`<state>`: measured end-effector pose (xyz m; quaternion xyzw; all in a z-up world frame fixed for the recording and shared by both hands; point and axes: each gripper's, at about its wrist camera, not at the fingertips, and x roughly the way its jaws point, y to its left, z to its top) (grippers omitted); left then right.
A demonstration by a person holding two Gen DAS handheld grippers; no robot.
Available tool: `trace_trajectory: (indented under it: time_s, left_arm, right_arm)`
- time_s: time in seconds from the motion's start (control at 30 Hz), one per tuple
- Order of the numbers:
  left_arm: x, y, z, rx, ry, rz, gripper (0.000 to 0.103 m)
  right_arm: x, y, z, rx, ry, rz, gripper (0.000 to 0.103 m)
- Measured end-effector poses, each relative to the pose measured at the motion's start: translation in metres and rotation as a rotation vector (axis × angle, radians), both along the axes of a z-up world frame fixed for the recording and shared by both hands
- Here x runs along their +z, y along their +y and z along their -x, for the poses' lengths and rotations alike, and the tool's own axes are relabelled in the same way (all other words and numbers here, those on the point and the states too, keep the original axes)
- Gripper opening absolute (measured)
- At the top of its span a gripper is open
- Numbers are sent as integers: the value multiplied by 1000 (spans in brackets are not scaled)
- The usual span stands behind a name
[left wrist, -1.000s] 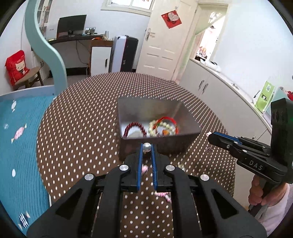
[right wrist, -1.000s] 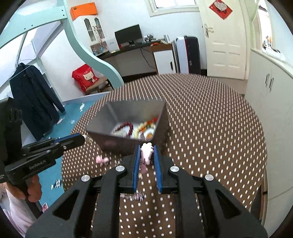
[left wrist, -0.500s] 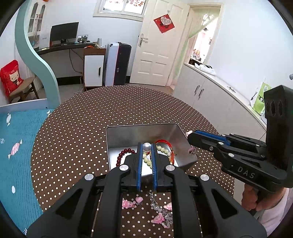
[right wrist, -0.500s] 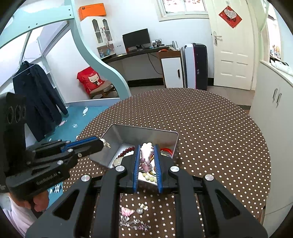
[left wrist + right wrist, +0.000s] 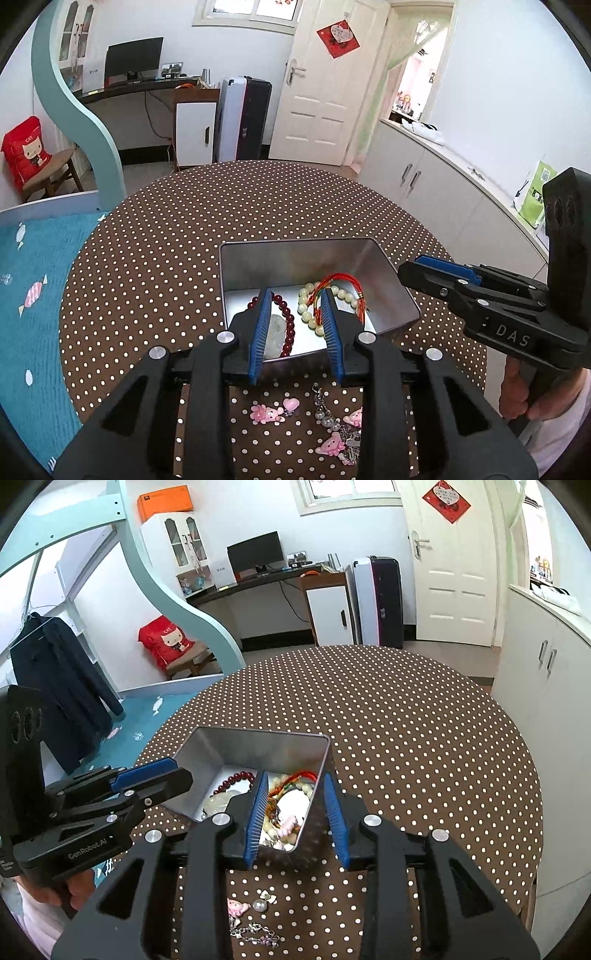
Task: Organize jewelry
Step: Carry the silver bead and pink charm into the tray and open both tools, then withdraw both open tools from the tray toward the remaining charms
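Note:
A silver tin [image 5: 295, 258] sits on the dotted tablecloth. It holds a dark red bead bracelet [image 5: 289, 325], a pale bead bracelet with red cord [image 5: 334, 295] and a pale piece [image 5: 275, 332]. My left gripper [image 5: 295, 295] hangs over the tin's near wall, its jaws opening with nothing pressed between the blue pads. My right gripper [image 5: 294, 777] hovers over the tin [image 5: 258, 746] from the other side, its jaws also opening. A pink charm [image 5: 288, 825] lies in the tin below it. Each gripper shows in the other's view: the right gripper [image 5: 436, 273], the left gripper [image 5: 162, 771].
Loose pink charms [image 5: 266, 413] and a silver chain with beads [image 5: 332, 421] lie on the cloth in front of the tin. A pearl [image 5: 260, 905] and a pink charm [image 5: 236, 906] lie there too. White cabinets [image 5: 443, 184] stand past the round table's right edge.
Both grippers came forward over the tin and their jaws parted. The pearl bead has left the left jaws. The pink charm has dropped from the right jaws into the tin.

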<state>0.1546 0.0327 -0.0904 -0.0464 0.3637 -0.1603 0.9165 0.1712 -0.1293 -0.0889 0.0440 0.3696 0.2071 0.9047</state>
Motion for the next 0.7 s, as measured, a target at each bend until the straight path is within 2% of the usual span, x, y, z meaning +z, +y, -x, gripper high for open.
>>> trace_trajectory:
  time_s: [0.23, 0.27, 0.37, 0.47, 0.7]
  left_arm:
    - [2, 1, 5, -1, -6, -1, 30]
    - [3, 2, 7, -1, -11, -1, 34]
    - [7, 3, 14, 2, -24, -2, 39]
    - [12, 6, 27, 41, -41, -32, 58]
    - [7, 19, 58, 79, -28, -82, 58]
  right_arm:
    - [5, -2, 9, -9, -15, 5, 30]
    - [5, -3, 10, -10, -17, 5, 32]
    - [7, -4, 14, -16, -24, 16, 40]
    - [9, -4, 22, -12, -36, 26, 46]
    - [-6, -3, 49, 17, -23, 76, 47]
